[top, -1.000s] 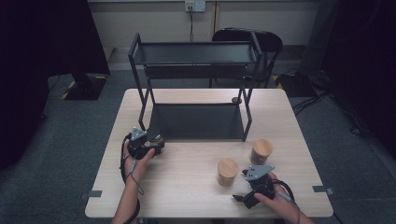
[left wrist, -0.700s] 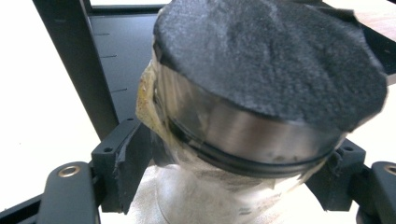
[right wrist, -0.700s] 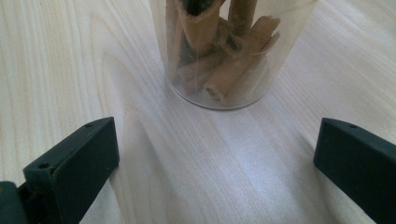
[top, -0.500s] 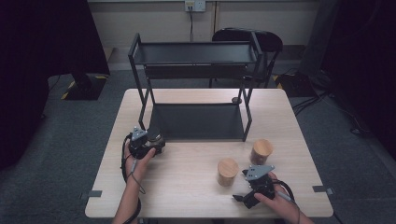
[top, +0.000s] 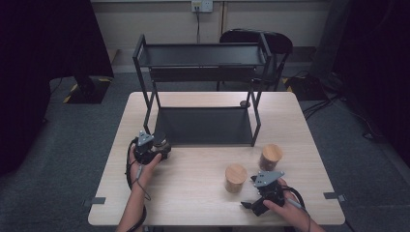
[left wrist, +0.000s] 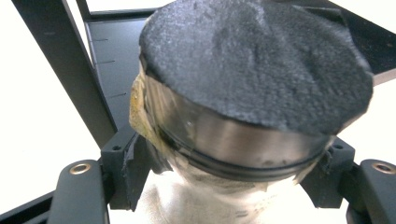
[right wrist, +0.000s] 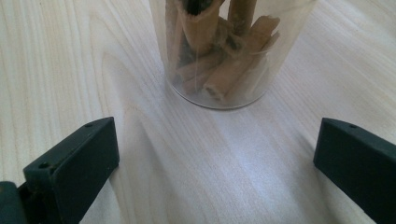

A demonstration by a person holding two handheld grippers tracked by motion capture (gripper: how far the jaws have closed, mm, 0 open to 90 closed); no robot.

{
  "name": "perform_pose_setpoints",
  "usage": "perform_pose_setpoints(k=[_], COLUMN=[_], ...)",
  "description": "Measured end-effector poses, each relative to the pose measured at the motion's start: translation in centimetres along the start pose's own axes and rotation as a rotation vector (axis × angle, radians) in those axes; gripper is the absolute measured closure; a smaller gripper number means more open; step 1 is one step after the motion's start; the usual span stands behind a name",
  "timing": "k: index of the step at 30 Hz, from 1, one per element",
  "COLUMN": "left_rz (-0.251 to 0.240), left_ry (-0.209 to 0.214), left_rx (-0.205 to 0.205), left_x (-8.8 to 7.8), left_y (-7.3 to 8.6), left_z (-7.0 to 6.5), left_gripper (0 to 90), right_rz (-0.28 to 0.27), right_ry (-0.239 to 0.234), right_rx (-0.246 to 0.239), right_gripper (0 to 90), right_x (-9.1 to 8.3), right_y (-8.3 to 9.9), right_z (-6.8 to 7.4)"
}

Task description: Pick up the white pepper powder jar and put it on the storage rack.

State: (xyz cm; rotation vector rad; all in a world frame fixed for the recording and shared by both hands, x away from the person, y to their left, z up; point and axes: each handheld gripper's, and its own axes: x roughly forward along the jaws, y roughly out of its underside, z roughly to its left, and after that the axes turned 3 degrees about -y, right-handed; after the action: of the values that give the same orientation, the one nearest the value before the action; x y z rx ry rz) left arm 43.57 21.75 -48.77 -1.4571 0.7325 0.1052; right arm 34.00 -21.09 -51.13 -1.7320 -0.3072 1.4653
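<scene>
The left gripper (top: 153, 149) sat at 9 o'clock on the table (top: 193, 203), just in front of the rack's lower shelf (top: 205, 126). Its jaws had just been closing and were pinching a dark-lidded jar (left wrist: 243, 107) below the lid.

The right gripper (top: 263, 193) sat at 5 o'clock, jaws spread and holding nothing. The jar of cinnamon sticks (right wrist: 223, 56) stood ahead of it at 12 o'clock in the right gripper view, apart from both pads.

Risks, as judged:
1. The left grip sat high, just under the lid. The glass looked smooth, so the jar could slip or swing on lifting.
2. The rack upright (left wrist: 70, 79) stood close at 10 o'clock of the held jar. A careless lift toward the shelf could strike it.
3. 2 wood-lidded jars stood near each other: 1 (top: 236, 177) just beside the right gripper, 1 (top: 270, 157) farther at 1 o'clock. A wide approach to 1 could knock the other.

View differences:
- The high view gave the layout of the rack, the 2 wood-lidded jars and both hands, but not the jaw contact.
- The left gripper view showed the pads against the glass.
- The right gripper view showed the jar's contents and the open gap.
</scene>
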Motion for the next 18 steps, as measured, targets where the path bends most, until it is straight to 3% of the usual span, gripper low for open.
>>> perform_pose_setpoints(k=[9,18], left_rz=[0.004,0.014], left_ry=[-0.003,0.021], left_rx=[0.017,0.005], left_x=[-0.09,-0.18], left_y=[-0.1,-0.32], left_z=[-0.14,-0.36], left_gripper=[29.5,30.0], right_rz=[0.0,0.0], right_ry=[0.0,0.0], right_rx=[0.0,0.0], right_gripper=[0.0,0.0], right_x=[0.0,0.0], right_y=[0.0,0.0], right_z=[0.0,0.0])
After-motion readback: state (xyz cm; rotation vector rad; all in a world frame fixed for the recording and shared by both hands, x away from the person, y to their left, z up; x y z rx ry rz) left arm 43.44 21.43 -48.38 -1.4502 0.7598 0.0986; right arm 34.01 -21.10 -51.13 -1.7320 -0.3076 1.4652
